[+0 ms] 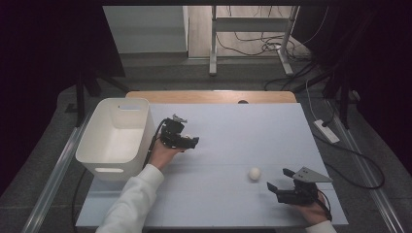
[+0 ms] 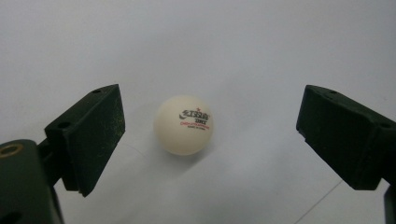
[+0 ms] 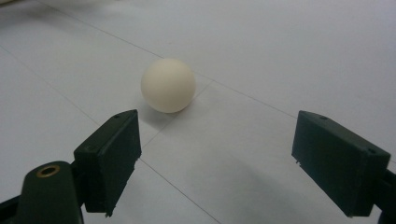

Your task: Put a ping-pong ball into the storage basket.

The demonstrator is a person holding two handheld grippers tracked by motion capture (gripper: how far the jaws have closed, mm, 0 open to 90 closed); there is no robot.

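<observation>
Ball w/ printed logo [image 2: 184, 124] sits on the light table top [image 1: 233, 131], between the left gripper's [image 2: 210, 135] two black jaws, touching neither. Jaws stand wide apart. It's round, so no long axis; logo faces the left gripper view's camera, text level, a small red star above dark letters and red small print below. In the high view this ball is a small pale spot at the left gripper [image 1: 186, 138], just beside the white bin [image 1: 119, 133], which sits at the table's left edge w/ its open top up.

2nd ball, plain [image 3: 168, 85] [image 1: 254, 173], rests on the table toward the near right, on a thin seam line in the surface. No print visible on the side facing the right gripper view, so can't tell which way it points. It lies just ahead of the right gripper [image 3: 215, 158] [image 1: 279, 180], beyond the jaw tips, nearer the jaw at that view's left. Jaws wide open, holding nothing.

Left hand [image 1: 163, 154] in a white sleeve [image 1: 131, 201] holds the left gripper; right hand [image 1: 311, 211] holds the right one at the near edge.
</observation>
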